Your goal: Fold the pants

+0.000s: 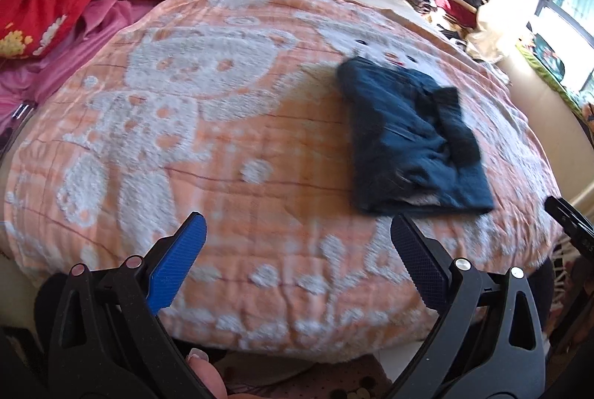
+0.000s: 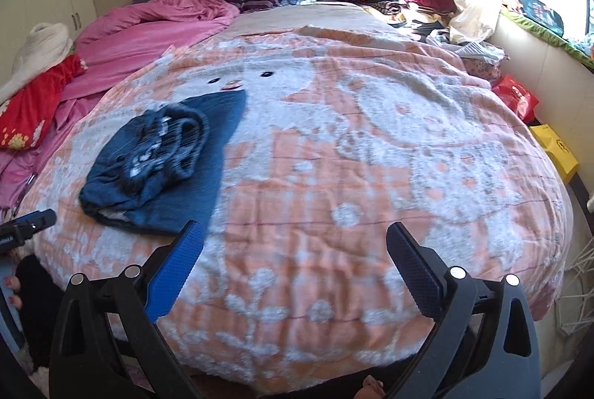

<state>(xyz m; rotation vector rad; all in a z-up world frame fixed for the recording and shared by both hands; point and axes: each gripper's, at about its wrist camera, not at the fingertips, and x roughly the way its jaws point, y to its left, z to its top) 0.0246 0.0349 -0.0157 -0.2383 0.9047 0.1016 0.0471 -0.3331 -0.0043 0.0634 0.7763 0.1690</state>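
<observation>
On the blanket (image 2: 334, 176), folded pants (image 2: 159, 161) (dark blue) — left gripper (image 1: 299, 243), right gripper (image 2: 295, 247), fingers spread, empty.

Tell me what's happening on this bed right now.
A person with a gripper in each hand is folding pants. The dark blue pants lie folded into a compact bundle on the peach blanket, the waistband showing on top. Both the left gripper and the right gripper are open, hold nothing and are clear of the pants, near the bed's edge. The fold looks about finished.
</observation>
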